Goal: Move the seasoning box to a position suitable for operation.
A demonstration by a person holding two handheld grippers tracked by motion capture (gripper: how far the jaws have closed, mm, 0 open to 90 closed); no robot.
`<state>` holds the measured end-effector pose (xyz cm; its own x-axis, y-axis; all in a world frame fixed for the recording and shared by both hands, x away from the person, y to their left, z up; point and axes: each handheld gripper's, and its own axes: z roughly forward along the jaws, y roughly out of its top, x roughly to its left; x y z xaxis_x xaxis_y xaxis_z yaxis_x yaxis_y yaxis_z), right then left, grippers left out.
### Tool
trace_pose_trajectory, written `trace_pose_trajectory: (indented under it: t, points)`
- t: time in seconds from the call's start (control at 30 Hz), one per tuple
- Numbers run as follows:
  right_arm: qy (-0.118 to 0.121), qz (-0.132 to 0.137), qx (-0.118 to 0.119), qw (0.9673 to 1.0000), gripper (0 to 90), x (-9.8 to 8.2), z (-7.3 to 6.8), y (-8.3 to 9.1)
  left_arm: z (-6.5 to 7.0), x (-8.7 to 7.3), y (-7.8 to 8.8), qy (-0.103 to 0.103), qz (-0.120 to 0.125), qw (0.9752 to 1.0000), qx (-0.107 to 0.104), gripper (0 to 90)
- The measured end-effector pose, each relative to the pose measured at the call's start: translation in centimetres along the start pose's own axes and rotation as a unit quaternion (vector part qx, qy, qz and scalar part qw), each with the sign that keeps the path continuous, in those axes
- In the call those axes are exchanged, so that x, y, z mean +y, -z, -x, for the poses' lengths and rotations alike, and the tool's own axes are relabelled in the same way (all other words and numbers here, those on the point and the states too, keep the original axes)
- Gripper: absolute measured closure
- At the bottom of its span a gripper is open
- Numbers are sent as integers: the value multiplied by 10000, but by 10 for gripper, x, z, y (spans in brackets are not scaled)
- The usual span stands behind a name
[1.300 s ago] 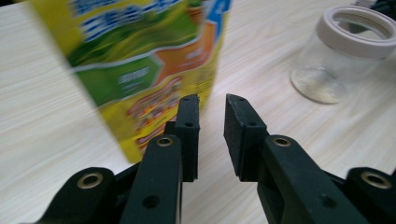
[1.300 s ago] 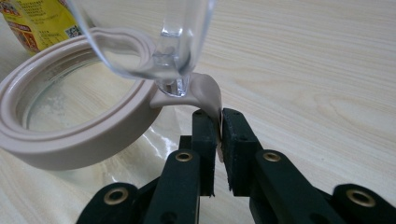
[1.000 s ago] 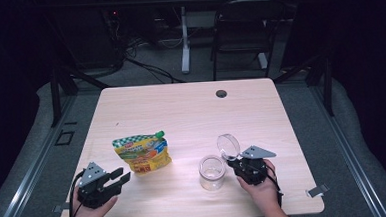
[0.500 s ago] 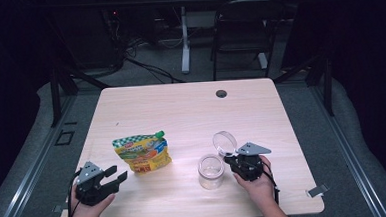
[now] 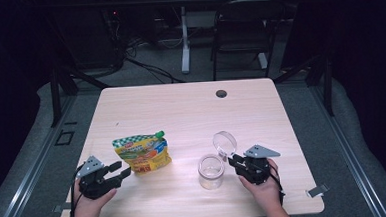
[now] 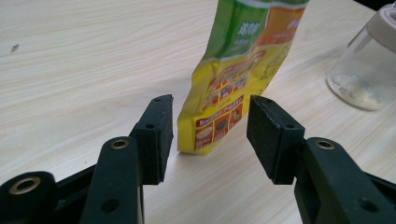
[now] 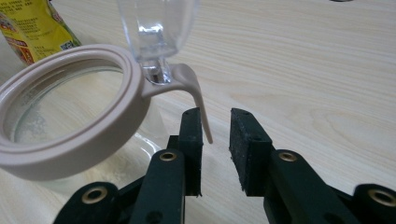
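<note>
A yellow and green snack pouch [image 5: 141, 154] lies on the wooden table [image 5: 191, 113]. Its bottom corner [image 6: 210, 135] sits just ahead of my left gripper [image 5: 124, 171], level with the gap between the jaws. Those jaws have just been opening and stand open, touching nothing. A clear glass jar [image 5: 211, 171] with a beige rim [image 7: 70, 154] stands right of the pouch, its hinged clear lid [image 5: 225, 143] flipped up. My right gripper [image 5: 235, 162] is beside the jar. The rim's beige tab [image 7: 198, 102] hangs between its jaws, which have just been opening and do not press it.
A round black grommet [image 5: 222, 93] sits near the table's far edge. Beyond the table are a chair, desk legs and cables on the dark floor. The jar [image 6: 364, 70] shows white residue at its bottom.
My left hand has shifted a little beside the pouch's bottom corner. The right hand has stayed by the jar, whose lid stands up as before.
</note>
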<state>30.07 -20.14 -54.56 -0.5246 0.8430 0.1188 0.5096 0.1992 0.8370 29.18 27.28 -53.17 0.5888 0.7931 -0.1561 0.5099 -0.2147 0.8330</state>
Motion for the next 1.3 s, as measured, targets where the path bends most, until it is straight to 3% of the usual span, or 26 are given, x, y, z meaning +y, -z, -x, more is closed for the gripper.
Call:
trace_pose_trajectory:
  t: [0.3,0.6,0.87,1.03,1.3]
  points:
    - [-222,-8,-30,9997,706,-10,8,14,-6,8,-13,43,-62,9996,-277,549]
    - [-231,-2,-104,9997,701,-15,9,21,-7,13,-15,67,22,9996,-270,633]
    - [-281,12,-98,9996,703,-15,11,21,-4,11,-13,-53,32,9995,-297,722]
    - [-274,0,-76,9996,704,-14,11,19,3,8,-11,-203,13,9986,-497,808]
    - [-250,-59,-24,9997,707,-13,10,16,11,9,-9,-423,-71,9980,-470,840]
